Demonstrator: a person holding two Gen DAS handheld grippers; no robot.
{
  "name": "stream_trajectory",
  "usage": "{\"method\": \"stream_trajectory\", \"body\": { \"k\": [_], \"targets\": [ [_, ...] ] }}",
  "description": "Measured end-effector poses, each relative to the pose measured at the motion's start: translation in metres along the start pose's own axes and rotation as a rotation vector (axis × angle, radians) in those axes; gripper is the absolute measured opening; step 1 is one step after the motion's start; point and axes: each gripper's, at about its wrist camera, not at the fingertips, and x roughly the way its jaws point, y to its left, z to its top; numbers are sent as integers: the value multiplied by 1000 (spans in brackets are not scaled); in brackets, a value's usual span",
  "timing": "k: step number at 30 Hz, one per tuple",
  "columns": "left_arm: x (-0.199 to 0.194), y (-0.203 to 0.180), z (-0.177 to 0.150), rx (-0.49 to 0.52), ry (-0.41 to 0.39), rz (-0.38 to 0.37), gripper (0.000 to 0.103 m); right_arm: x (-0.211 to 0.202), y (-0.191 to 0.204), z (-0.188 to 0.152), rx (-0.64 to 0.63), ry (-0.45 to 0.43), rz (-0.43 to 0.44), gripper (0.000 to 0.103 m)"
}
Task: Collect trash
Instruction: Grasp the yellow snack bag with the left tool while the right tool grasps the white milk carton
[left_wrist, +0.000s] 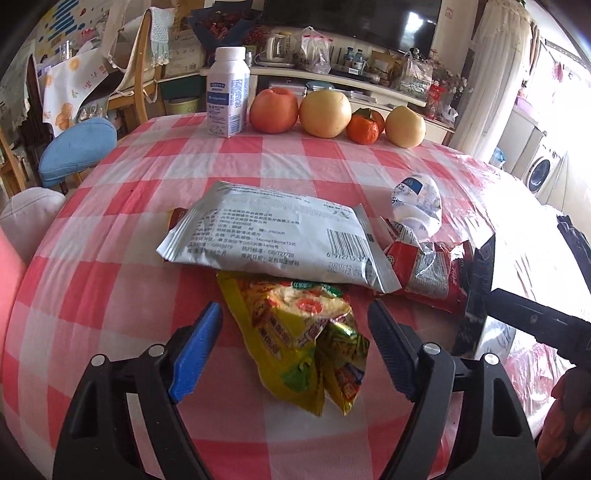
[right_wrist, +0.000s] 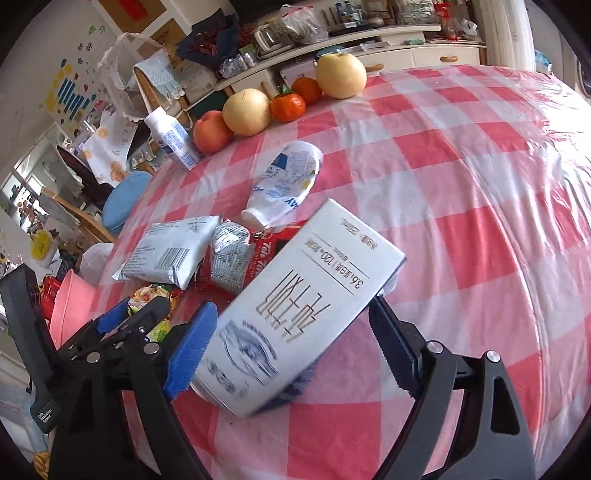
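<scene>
Pink checked cloth is covering the table (left_wrist: 122, 206). On it the yellow snack bag (left_wrist: 303, 339) is lying between the spread fingers of the left gripper (left_wrist: 295, 343), just in front of the silver pack (left_wrist: 273, 240). It is probably light, crinkly and slippery, so pinching its crumpled middle seems best. Right of the silver pack, the right gripper (right_wrist: 291, 332) is holding the milk carton (right_wrist: 303, 306), which looks stiff; the jaws are touching its sides.

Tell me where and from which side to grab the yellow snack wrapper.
Grip the yellow snack wrapper across its crumpled raised middle, coming from the near edge where the open left gripper already straddles it; its far end is tucked under the silver packet.
</scene>
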Motion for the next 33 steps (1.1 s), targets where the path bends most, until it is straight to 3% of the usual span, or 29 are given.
{"method": "stream_trajectory", "body": {
  "k": [4,6,15,25,33],
  "targets": [
    [8,-4,2,17,7,-2,80,6,8,2,-50,-6,-15,85],
    [12,-4,3,18,22,-2,73,8,11,3,-73,-9,-26,85],
    [16,-3,8,33,45,-20,62,26,34,0,-203,3,-93,85],
    [10,6,8,0,60,-87,56,31,33,-1,-216,2,-82,68],
    [0,17,6,-37,51,-143,54,29,27,0,-192,-16,-55,63]
  ]
}}
